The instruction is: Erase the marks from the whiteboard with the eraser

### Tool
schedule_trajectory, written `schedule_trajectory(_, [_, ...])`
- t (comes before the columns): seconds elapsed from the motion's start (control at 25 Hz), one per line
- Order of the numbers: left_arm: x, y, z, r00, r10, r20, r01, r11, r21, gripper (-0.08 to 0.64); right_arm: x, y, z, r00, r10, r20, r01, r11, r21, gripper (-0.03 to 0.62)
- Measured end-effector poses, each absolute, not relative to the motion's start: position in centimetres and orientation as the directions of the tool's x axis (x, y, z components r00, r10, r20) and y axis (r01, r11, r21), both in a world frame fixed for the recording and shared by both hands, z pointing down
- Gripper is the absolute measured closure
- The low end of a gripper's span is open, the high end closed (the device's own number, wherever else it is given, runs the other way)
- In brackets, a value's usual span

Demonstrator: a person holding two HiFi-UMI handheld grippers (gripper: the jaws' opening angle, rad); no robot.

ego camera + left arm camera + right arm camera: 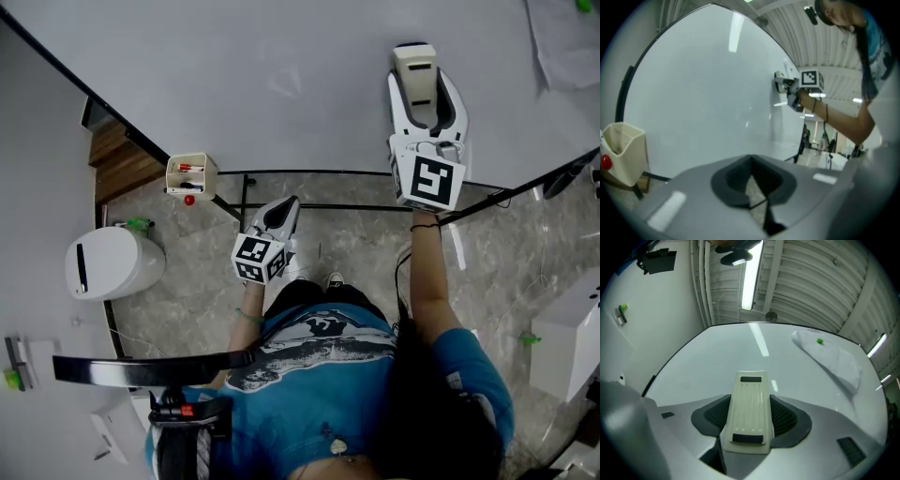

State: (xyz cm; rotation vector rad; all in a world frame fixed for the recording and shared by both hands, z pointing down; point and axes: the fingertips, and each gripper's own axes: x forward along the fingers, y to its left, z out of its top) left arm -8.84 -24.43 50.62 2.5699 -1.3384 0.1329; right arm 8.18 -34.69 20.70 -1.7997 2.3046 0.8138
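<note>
The whiteboard (281, 75) stands upright in front of me and looks plain white in every view. My right gripper (424, 80) is raised against it, shut on a cream eraser (415, 66) whose far end lies on the board. In the right gripper view the eraser (749, 408) fills the space between the jaws, with the board (717, 362) behind it. My left gripper (281, 211) hangs lower, off the board near its bottom edge. Its jaws (752, 180) are shut with nothing between them. The left gripper view also catches the right gripper (787, 86) on the board (703, 93).
A cream holder (191, 174) with red-capped markers hangs at the board's lower left edge. A white sheet (829, 357) pinned by a green magnet (819, 341) covers the board's upper right. On the floor are a white bin (111, 262) and a white box (567, 347).
</note>
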Motion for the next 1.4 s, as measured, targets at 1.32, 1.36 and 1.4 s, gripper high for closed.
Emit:
schedule_trajectory(1.32, [-8.9, -25.1, 51.4, 0.570, -0.799, 0.192, -0.821, -0.545, 0.173, 0.558, 6.4, -37.2, 23.5, -0.244, -0.899, -0.363, -0.918, 0.094, 0.385, 0.330])
schedule_trajectory(1.36, [-9.0, -25.0, 51.3, 0.566, -0.802, 0.192, -0.824, -0.540, 0.171, 0.558, 5.1, -37.1, 23.9, -0.259, -0.900, -0.352, -0.906, 0.100, 0.412, 0.330])
schedule_trajectory(1.4, [-9.1, -24.9, 51.1, 0.561, -0.805, 0.193, -0.827, -0.536, 0.170, 0.558, 3.9, -37.0, 24.2, -0.272, -0.900, -0.340, -0.895, 0.107, 0.434, 0.330])
